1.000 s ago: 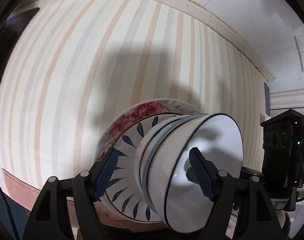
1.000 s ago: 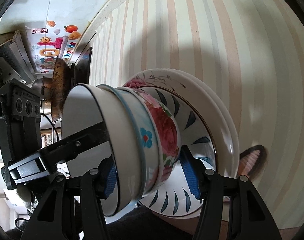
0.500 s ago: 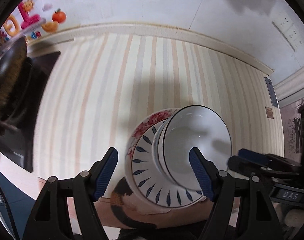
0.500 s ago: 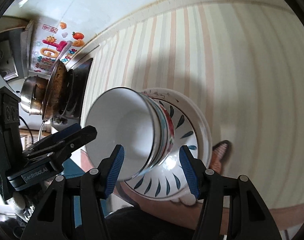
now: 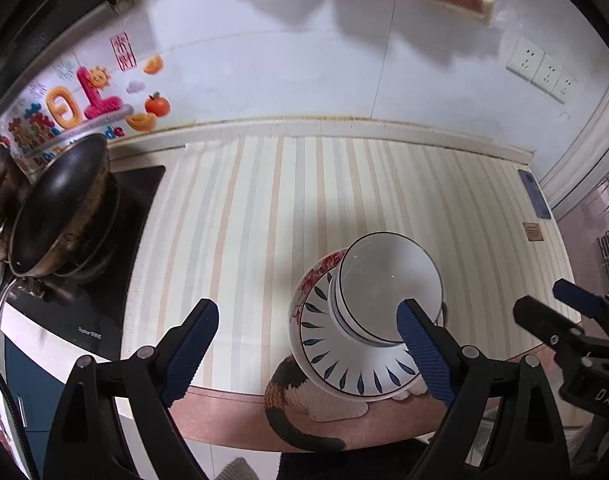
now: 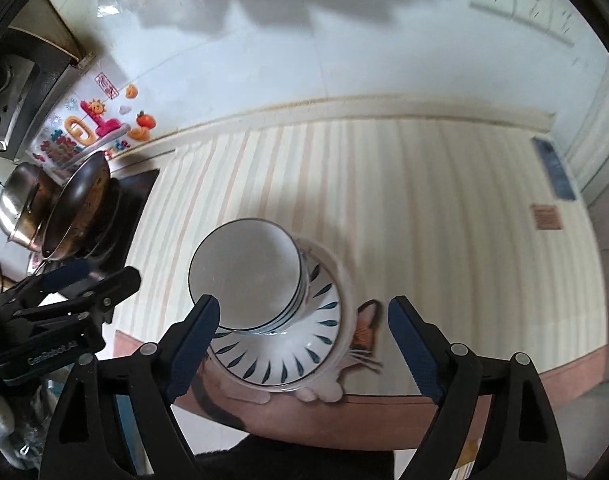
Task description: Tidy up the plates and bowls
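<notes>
A stack of bowls, the top one white with a dark rim (image 5: 388,284) (image 6: 244,272), stands on a stack of plates; the top plate is white with blue leaf marks (image 5: 344,368) (image 6: 288,356). The stack sits near the front edge of the striped counter (image 5: 264,208) (image 6: 424,208). My left gripper (image 5: 308,352) is open and empty, above and to the left of the stack. My right gripper (image 6: 304,344) is open and empty, above the stack's front. Each gripper shows in the other's view, the right one (image 5: 572,320) and the left one (image 6: 64,292).
A dark wok (image 5: 60,204) (image 6: 80,204) and a steel pot (image 6: 20,204) stand on the hob (image 5: 84,312) at the left. A cat picture (image 6: 364,324) lies on the counter by the plates. Wall sockets (image 5: 542,70) are at the back right.
Both grippers have pulled back and up from the stack. They were close around the bowls and plates; now they are clear of them, and the stack rests on the counter.
</notes>
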The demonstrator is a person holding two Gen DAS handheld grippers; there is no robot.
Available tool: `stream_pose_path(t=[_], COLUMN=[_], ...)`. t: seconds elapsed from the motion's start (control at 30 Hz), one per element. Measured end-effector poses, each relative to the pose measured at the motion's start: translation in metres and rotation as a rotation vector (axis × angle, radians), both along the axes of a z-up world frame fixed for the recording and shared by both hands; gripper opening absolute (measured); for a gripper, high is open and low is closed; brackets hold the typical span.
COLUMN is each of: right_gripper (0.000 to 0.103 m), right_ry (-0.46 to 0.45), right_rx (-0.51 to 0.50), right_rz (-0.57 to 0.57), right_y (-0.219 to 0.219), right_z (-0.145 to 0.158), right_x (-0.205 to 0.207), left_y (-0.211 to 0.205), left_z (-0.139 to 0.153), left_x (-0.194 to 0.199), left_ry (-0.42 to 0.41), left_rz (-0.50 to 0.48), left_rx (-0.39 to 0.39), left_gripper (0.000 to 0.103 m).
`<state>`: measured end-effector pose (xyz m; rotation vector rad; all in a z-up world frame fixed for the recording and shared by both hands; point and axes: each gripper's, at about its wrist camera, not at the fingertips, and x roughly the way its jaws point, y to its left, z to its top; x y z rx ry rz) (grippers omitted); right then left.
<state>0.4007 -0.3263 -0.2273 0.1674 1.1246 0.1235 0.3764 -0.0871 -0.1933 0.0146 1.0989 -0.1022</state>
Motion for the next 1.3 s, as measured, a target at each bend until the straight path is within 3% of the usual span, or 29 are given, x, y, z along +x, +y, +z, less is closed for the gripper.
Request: stream_pose_path(t=[0.33,0.7,0.93,1.3], right_gripper=[0.091,0.092,0.092,0.093], right_ry=[-0.164,-0.328,-0.369,-0.404], right_rx=[-0.028,-0.078,-0.08,-0.097], right_rz=[-0.006,0.031,0.025,-0.015], right_y=[-0.002,0.001,0.008,0.019], right_z=[0.062,0.139,0.16,0.173], right_x=[-0.064,-0.197,-0.264,-0.331], left_y=[-0.001,0.005,0.013,0.019], left_z=[0.053,0.107,0.123,0.139], left_x=[-0.076,-0.188,-0.235,-0.283], left_ry=[-0.138,-0.248,-0.273,-0.351], left_rz=[0.054,0.12,0.122,0.09], left_rx=[-0.004,0.014,-0.003,0.016], left_gripper=[0.091,0.091,0.091,0.091])
